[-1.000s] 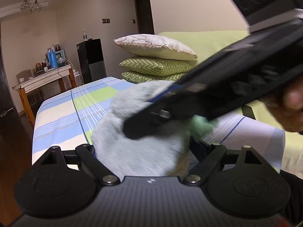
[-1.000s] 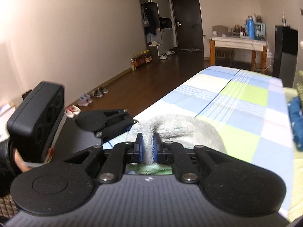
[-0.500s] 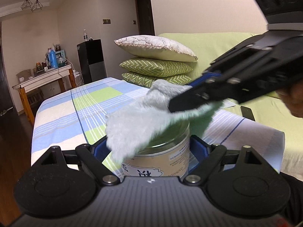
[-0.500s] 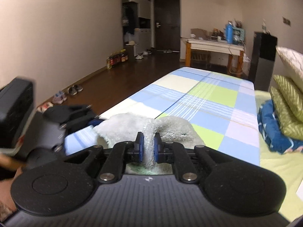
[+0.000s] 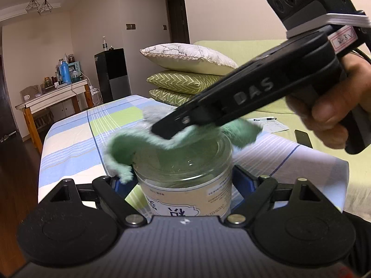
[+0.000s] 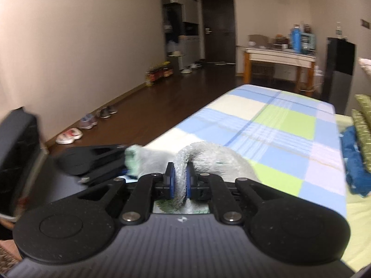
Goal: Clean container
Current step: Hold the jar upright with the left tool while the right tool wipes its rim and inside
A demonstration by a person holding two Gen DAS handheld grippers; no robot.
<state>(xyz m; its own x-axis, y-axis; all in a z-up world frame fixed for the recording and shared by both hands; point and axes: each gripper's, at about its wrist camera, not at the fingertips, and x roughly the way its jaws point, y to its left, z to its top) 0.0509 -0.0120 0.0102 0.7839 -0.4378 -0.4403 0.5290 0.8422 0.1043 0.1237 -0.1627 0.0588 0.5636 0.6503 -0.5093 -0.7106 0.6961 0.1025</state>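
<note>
Container [image 5: 185, 185] upright (lid up), cloth [image 5: 129, 148] atop

The container [image 5: 185, 185] is a round jar with a clear lid and a cream label bearing dark print, standing upright over the checked bedspread [image 5: 69, 139]. A fluffy cloth [image 5: 129, 148], mint green on 1 face and grey on the other, drapes across its lid.

Cream walls [image 6: 69, 46], dark wood floor [image 6: 162, 106]
</note>
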